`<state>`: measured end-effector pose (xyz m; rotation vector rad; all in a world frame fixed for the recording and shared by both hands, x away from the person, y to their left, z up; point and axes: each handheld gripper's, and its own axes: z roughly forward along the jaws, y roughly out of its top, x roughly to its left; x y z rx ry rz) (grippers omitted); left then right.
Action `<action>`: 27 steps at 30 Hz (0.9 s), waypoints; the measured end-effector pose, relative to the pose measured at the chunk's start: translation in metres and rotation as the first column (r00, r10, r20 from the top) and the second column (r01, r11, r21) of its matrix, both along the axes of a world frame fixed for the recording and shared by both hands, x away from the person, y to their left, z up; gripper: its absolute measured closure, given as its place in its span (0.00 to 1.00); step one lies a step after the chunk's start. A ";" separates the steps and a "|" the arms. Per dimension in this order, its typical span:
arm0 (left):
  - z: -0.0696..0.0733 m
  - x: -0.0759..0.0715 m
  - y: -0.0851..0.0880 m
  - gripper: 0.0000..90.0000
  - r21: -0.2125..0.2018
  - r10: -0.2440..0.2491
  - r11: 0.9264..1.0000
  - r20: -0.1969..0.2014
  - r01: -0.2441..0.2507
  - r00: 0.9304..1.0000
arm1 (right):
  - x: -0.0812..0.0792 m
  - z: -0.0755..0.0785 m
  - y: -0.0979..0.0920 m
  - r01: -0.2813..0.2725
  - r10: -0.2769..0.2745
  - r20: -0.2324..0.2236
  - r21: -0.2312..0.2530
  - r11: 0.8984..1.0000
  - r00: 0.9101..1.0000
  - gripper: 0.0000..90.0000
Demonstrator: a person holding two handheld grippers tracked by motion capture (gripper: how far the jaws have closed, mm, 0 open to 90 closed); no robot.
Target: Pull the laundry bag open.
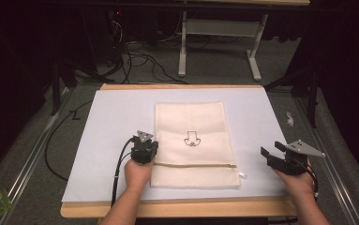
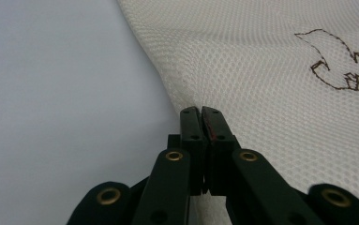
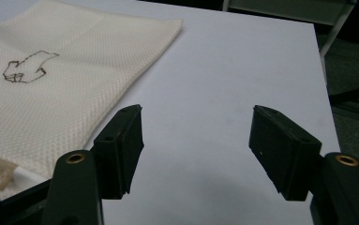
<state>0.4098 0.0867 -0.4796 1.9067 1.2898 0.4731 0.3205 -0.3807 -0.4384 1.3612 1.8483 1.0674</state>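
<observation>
Done: my left gripper (image 2: 200, 112) clenched on mesh laundry bag's (image 1: 193, 126) left edge | Left: lifting or folding | My right gripper (image 3: 196, 140) released, off the bag

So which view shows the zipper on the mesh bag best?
The high view: the zipper runs across the mesh bag near its front edge, its pull at the right end. The right gripper view catches one end of it; the left gripper view gives mesh and the embroidered mark.

mesh bag (image 2: 271, 70) cut off at frame edges — embroidered motif (image 1: 190, 139) too small to read
</observation>
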 end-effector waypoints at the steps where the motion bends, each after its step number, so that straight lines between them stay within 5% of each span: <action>1: 0.000 -0.001 0.002 0.99 -0.002 0.003 1.000 0.002 -0.003 1.000 | 0.000 0.000 0.000 0.000 0.000 0.000 0.000 1.000 1.000 0.40; 6: -0.001 -0.003 0.006 0.96 -0.002 -0.008 1.000 -0.002 0.008 1.000 | 0.001 -0.002 0.006 -0.020 0.020 -0.008 -0.014 1.000 1.000 0.40; 7: 0.002 -0.004 0.010 0.81 -0.033 -0.018 0.999 0.008 0.018 1.000 | 0.001 -0.002 0.008 -0.026 0.026 -0.011 -0.012 1.000 1.000 0.40; 9: 0.005 -0.007 0.012 0.77 -0.039 -0.029 0.999 0.023 0.030 0.999 | 0.001 -0.002 0.009 -0.029 0.028 -0.011 -0.009 1.000 1.000 0.40; 13: 0.028 -0.034 0.027 0.50 -0.009 -0.076 0.997 0.077 0.077 0.994 | -0.002 -0.002 0.015 -0.073 0.072 -0.009 -0.005 0.997 0.997 0.40; 18: 0.028 -0.060 0.036 0.45 -0.045 -0.114 0.992 0.140 0.121 0.984 | -0.002 -0.004 0.024 -0.096 0.096 -0.024 0.003 0.995 0.995 0.40; 20: 0.031 -0.057 0.037 0.46 -0.051 -0.127 0.990 0.109 0.134 0.986 | -0.003 -0.006 0.029 -0.064 0.064 -0.032 -0.002 0.998 0.997 0.42; 23: 0.033 -0.054 0.041 0.46 -0.065 -0.101 0.992 0.147 0.112 0.984 | -0.002 -0.009 0.036 -0.080 0.081 -0.058 0.021 0.997 0.995 0.52; 27: 0.029 -0.053 0.039 0.44 -0.015 -0.117 0.993 0.162 0.121 0.980 | 0.000 -0.020 0.052 -0.186 0.186 -0.134 0.014 0.983 0.973 0.66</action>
